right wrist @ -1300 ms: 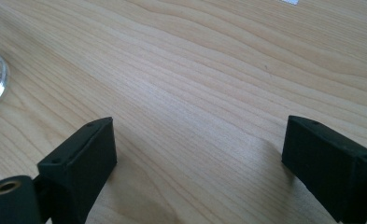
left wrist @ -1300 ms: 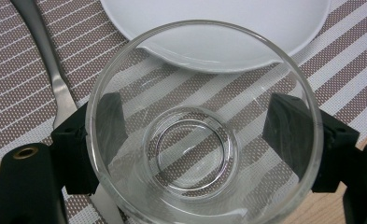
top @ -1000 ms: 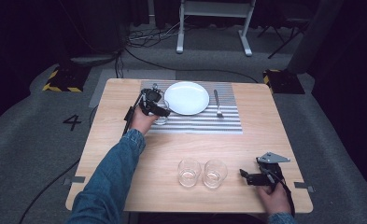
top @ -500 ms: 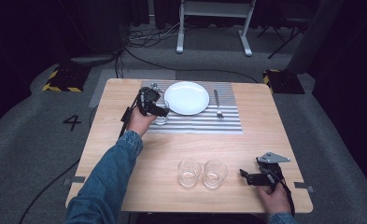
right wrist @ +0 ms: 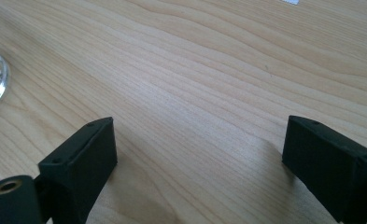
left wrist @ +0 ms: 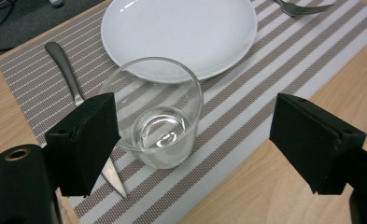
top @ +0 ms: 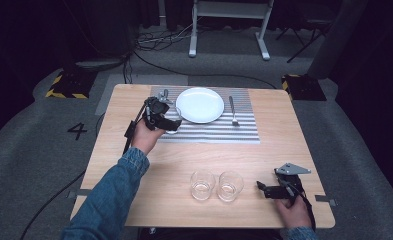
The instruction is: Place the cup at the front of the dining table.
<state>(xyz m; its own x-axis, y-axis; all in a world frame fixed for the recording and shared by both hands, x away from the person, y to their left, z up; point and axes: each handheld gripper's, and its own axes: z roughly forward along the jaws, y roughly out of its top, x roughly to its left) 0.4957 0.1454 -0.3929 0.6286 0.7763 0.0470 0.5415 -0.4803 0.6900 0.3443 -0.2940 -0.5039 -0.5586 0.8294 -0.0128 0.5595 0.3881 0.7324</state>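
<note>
Left gripper view: clear drinking glass [left wrist: 160, 119] upright on striped placemat [left wrist: 246, 93], between the fingers [left wrist: 85, 140] of left gripper [left wrist: 195, 140]. Fingers spread wide, one just beside the glass wall, the other well apart from it. Touching or not: cannot tell. Just beyond the glass, white plate [left wrist: 181, 32] on the same mat. Knife [left wrist: 74, 88] beside the glass, partly hidden behind one finger. Fork [left wrist: 302, 7] past the plate, at the top edge.

High view: same glass [top: 172, 122] at the near left of the placemat [top: 219, 131], left gripper [top: 168, 116] around it, held by a hand in a denim sleeve. Plate [top: 200, 105] at mat centre, fork [top: 232, 111] to its right. Two more empty glasses [top: 217, 185] side by side near the front edge of wooden tabletop [top: 144, 190]. Right gripper [top: 260, 189] low on the tabletop near the front right corner, near those glasses.

Right gripper view: fingers [right wrist: 78, 158] wide apart over bare wood, gripping nothing.
</note>
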